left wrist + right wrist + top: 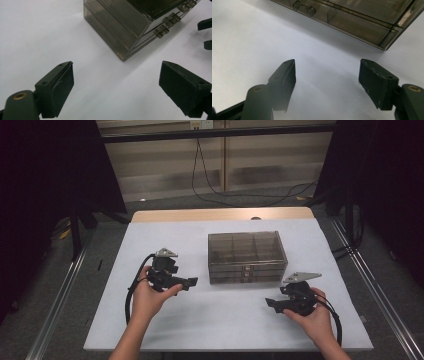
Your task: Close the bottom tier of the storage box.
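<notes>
A smoky clear plastic drawer cabinet (pixel 246 256) stands mid-table, its three drawers with small handles (pixel 167 24) facing the near side. My left gripper (pixel 192 282) lies low to the left of the box, jaws pointing right toward its front corner (pixel 123 58). It is open (pixel 116 86), with only white table between the pads. My right gripper (pixel 271 303) hovers near the box's front right, jaws pointing left. It is open (pixel 327 80) too, nothing between its fingers. The lowest drawer's handle (pixel 304 7) shows at the top of the right gripper view.
A white sheet (pixel 220 320) covers the table, with a bare wooden strip (pixel 220 214) at the far edge. Black cables trail from both grippers and across the floor behind. Dark stands flank the table.
</notes>
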`<state>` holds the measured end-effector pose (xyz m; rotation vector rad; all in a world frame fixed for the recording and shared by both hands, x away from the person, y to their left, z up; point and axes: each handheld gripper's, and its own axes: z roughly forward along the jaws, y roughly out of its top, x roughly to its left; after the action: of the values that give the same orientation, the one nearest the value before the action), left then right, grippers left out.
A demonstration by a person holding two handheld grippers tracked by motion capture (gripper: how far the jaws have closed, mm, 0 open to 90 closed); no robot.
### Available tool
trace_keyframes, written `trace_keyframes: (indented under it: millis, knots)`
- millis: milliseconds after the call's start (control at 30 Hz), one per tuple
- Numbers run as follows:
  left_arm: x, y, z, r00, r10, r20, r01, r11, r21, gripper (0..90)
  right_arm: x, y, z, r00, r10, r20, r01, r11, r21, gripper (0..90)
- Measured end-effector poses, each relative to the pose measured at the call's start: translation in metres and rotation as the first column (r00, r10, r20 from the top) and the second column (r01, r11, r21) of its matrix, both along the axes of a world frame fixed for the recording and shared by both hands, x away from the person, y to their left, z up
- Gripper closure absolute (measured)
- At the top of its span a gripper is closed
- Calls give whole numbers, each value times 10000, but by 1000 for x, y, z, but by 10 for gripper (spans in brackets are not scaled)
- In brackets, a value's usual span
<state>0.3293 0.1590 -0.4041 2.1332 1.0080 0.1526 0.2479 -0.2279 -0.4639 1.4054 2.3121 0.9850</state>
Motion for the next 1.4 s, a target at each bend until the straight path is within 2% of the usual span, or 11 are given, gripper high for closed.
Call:
trace_keyframes:
  millis: [300, 333, 467, 667, 967, 1133, 1200, 1400]
  knots:
    - [-6, 11, -7, 9999, 145, -66, -145, 9999, -39, 128, -3, -5, -1, 10000, -27, -45, 28, 10000, 72, 283]
    - [-7, 11, -8, 9997, 234, -32, -235, 9996, -156, 128, -4, -5, -2, 10000, -2, -40, 2, 9999, 126, 281]
    - [-9, 16, -11, 9997, 241, -2, -241, 9997, -63, 128, -5, -7, -2, 10000, -53, -53, 54, 9999, 130, 274]
    - [-12, 23, -17, 9992, 392, -103, -394, 9989, -235, 127, -6, -9, -2, 10000, -89, 22, 89, 9999, 96, 268]
    - [-16, 31, -25, 9988, 435, -210, -437, 9990, -97, 126, -7, -12, -2, 9999, -103, 70, 103, 9999, 93, 259]
    - [-18, 34, -27, 9983, 579, -97, -580, 9982, -120, 126, -8, -15, -3, 9999, -146, 16, 146, 9999, 50, 250]
    - [-18, 36, -28, 9988, 472, -146, -472, 9989, -21, 126, -8, -16, -4, 9999, -122, 21, 122, 9999, 59, 242]
    - [-21, 40, -29, 9985, 550, -61, -551, 9984, -128, 126, -9, -18, -4, 9998, -183, 37, 182, 9997, 154, 236]
